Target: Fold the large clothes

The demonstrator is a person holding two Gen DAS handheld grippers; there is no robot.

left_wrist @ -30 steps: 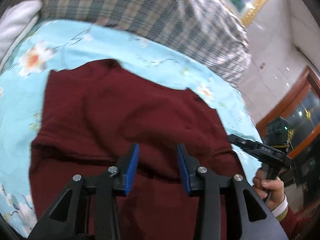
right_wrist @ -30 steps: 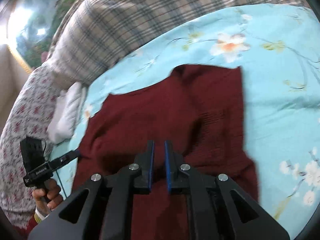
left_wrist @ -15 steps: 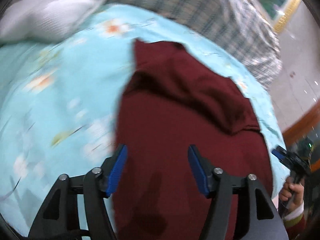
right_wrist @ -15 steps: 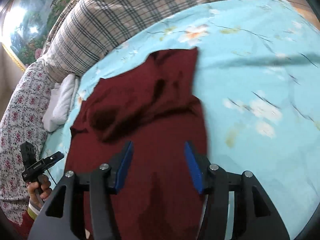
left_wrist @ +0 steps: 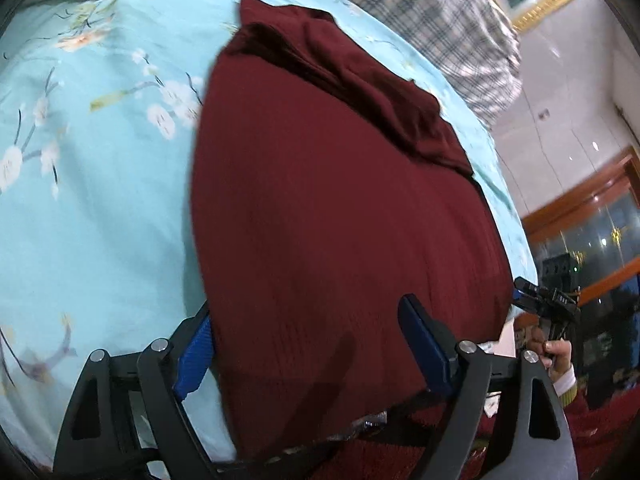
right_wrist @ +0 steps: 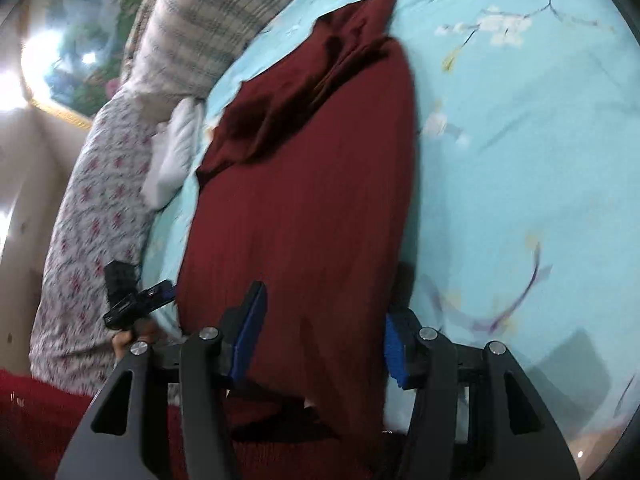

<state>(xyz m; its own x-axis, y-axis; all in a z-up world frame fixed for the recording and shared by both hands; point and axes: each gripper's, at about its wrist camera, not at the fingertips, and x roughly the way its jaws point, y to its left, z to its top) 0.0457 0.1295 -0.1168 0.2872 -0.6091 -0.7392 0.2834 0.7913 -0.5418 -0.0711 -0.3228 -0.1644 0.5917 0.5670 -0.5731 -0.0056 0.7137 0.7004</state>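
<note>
A large dark red knitted garment [left_wrist: 332, 208] lies on a light blue floral bed sheet [left_wrist: 92, 184], its far part folded over and bunched. My left gripper [left_wrist: 312, 340] is open, its blue-padded fingers straddling the garment's near left edge. In the right wrist view the same garment [right_wrist: 304, 200] runs away from me, and my right gripper [right_wrist: 324, 328] is open over its near right edge. Each gripper shows in the other's view: the right one [left_wrist: 544, 304] and the left one [right_wrist: 136, 300], both at the near hem.
A plaid pillow or quilt [left_wrist: 440, 12] lies at the bed's far end. A white cloth [right_wrist: 176, 148] and a floral quilt [right_wrist: 92, 216] lie along the left side. The sheet [right_wrist: 520, 160] stretches right of the garment. A wooden frame and glass [left_wrist: 592, 220] stand beyond the bed.
Both grippers have opened wide and pulled back from the garment's middle to its near hem. The far part now lies folded over the body.
</note>
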